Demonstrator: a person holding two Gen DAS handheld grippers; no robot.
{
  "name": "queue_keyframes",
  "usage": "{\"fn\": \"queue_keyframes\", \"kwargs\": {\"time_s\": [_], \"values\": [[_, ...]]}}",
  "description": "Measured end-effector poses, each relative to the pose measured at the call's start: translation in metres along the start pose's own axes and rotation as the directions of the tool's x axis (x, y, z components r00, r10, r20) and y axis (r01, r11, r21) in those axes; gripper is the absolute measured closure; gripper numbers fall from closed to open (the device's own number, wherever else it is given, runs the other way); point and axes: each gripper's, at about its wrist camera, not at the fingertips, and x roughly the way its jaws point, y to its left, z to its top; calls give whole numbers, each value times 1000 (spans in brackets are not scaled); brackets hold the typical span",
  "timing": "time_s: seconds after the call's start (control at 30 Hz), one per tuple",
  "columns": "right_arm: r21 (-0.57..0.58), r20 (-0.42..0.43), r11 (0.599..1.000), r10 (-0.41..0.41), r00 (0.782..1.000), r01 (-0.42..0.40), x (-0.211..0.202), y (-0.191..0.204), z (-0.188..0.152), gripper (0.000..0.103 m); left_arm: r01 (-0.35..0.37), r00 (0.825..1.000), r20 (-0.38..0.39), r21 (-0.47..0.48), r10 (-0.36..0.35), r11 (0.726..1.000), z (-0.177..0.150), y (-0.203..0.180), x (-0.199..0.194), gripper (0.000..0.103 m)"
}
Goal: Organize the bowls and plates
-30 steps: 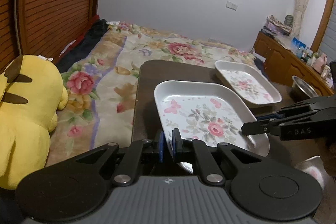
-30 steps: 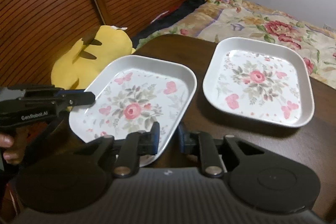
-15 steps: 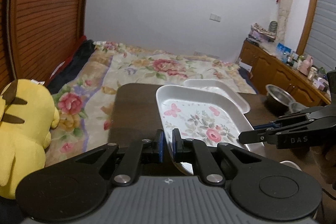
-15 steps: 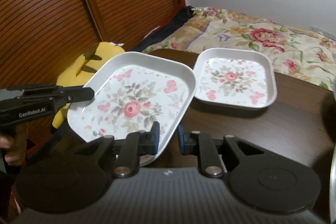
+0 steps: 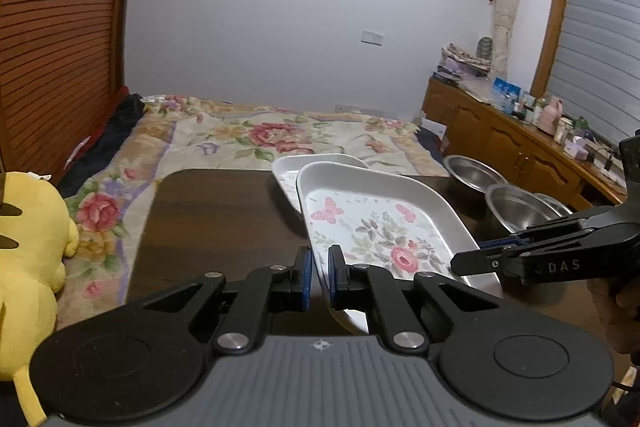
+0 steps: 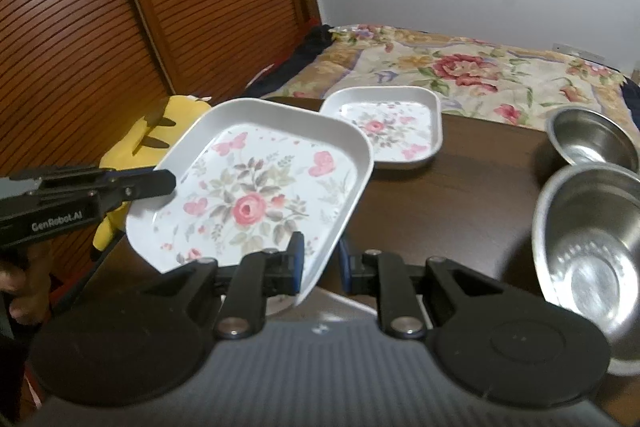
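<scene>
Floral plate hung tilted above the dark table in the left wrist view, its near rim pinched in the left gripper, the right gripper pressed onto its far side. A second floral plate lay behind it on the table — steel bowls stood to the right, bare wood to the left.

From the right wrist view, the right gripper straddled the lifted plate's edge; whether it squeezed, I cannot tell. Both bowls stood empty — open tabletop lay between them and the resting plate.
</scene>
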Motion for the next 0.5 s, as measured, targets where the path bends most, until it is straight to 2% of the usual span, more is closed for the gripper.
{"fn": "queue_keyframes", "kwargs": {"time_s": [0.5], "values": [[43,33,999,-9,999,7,-33,-17,-35,83,39,999,-9,36,-39,999,-16,-41,-18,92]]}}
